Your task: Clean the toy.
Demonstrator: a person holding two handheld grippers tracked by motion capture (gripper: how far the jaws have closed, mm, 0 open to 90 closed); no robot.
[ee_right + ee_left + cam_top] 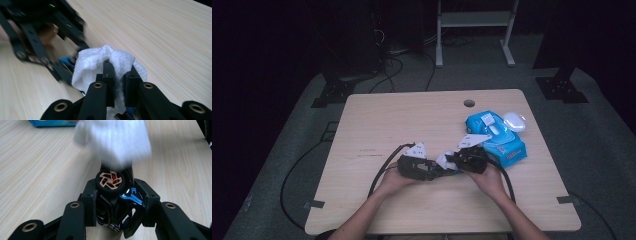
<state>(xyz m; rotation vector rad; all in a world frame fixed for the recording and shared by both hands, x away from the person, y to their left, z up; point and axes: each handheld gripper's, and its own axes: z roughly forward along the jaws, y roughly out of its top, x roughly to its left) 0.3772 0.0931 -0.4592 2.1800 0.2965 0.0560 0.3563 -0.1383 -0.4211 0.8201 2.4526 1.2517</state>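
Observation:
My left gripper [117, 202] is shut on a small black toy car [117, 205] with blue trim and a copper-spoked wheel [110, 180] facing up. My right gripper [119, 82] is shut on a crumpled white wipe [100, 62], and that wipe [115, 140] hangs blurred right over the car's front. In the high view both grippers meet near the table's front middle, the left gripper [424, 169] on the left and the right gripper [462, 161] on the right, with the wipe [444, 159] between them.
A blue pack of wipes [494, 136] lies at the right on the wooden table [387, 120], with a white lid [514, 121] beside it. A cable hole [469, 103] sits near the far edge. Black cables trail from both grippers toward the front.

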